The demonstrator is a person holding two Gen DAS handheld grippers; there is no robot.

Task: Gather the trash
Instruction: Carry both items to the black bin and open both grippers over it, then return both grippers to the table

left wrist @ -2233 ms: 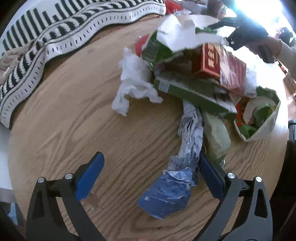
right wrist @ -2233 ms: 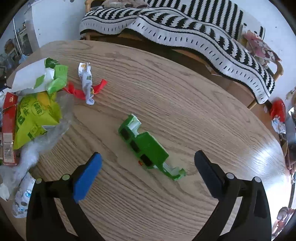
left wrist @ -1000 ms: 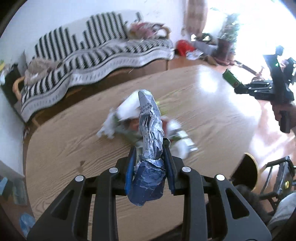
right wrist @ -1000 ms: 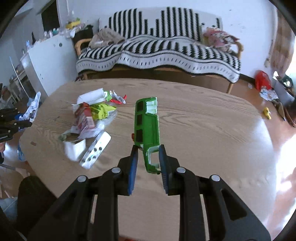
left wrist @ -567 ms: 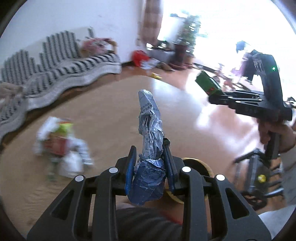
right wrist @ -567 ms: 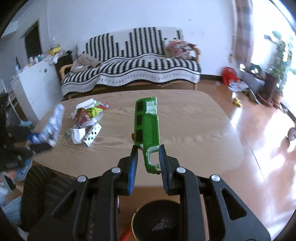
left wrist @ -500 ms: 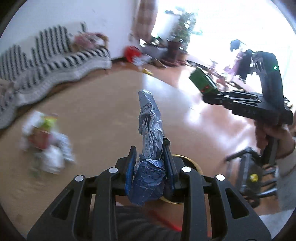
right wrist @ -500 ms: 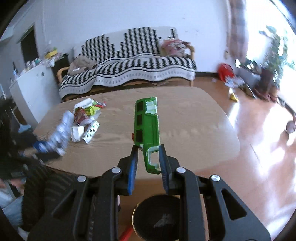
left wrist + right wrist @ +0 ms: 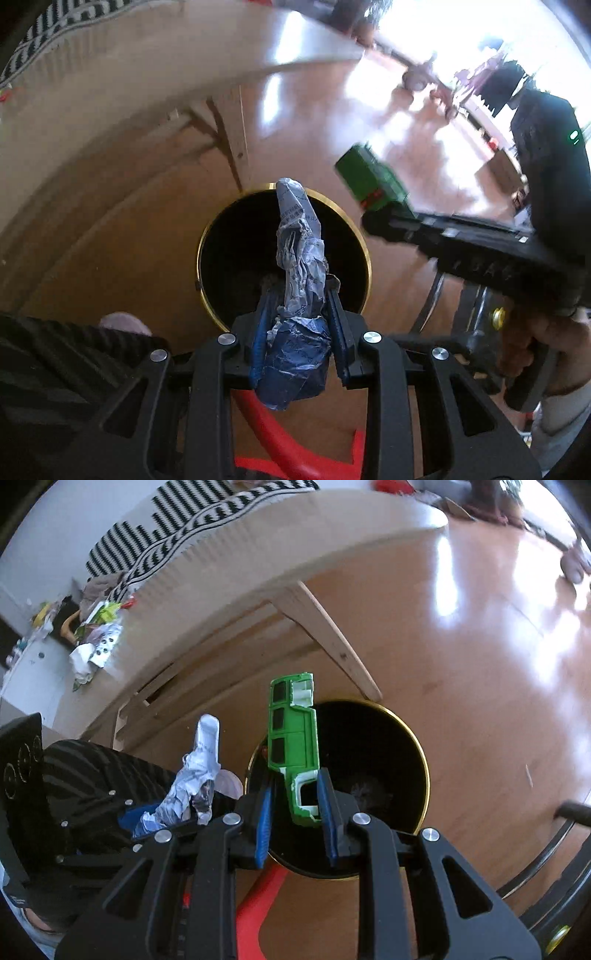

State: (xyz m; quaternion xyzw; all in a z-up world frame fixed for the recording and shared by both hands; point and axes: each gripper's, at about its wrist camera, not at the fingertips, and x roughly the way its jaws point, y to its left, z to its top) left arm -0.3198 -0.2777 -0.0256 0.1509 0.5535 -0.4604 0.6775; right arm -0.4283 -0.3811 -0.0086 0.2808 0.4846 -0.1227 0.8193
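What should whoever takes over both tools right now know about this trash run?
Left tool: shut on the crumpled blue-and-white wrapper, pointing down over the black bin.
Right tool: shut on the green plastic piece, also above the bin's opening.
Done: both pieces are lifted off the table and brought to the bin on the floor.
Left: release both into the bin, then go back for the wrapper pile on the table.
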